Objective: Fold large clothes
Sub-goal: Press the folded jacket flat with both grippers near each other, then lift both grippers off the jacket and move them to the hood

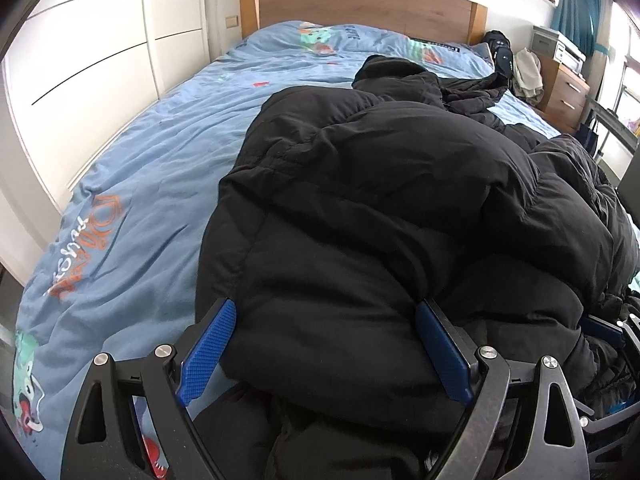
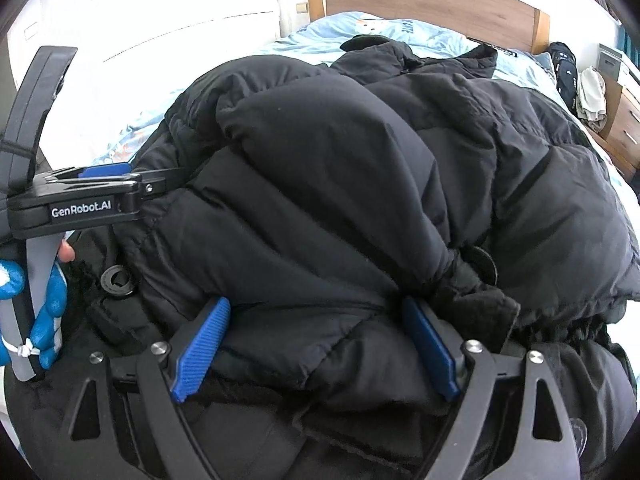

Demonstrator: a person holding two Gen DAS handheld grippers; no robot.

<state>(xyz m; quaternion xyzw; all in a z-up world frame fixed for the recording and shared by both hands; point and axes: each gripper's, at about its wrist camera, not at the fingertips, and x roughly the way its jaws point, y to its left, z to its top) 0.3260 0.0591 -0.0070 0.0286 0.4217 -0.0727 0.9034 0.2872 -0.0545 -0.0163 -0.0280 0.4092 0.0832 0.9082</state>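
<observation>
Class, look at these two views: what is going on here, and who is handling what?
A person holding a gripper in each hand is folding a black puffer coat on a bed with a blue printed cover. The left gripper and the right gripper each have their blue fingers spread wide around a thick fold at the coat's near edge. The coat lies bunched, not yet flat or neatly folded.

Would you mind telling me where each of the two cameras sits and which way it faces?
Left wrist view: on the left hand-held gripper, facing down the bed toward the headboard; its blue fingers straddle the black jacket.
Right wrist view: on the right hand-held gripper, facing likewise over the jacket; the left hand-held gripper and a blue-gloved hand show at left.
Shared: jacket, bed, headboard.
</observation>
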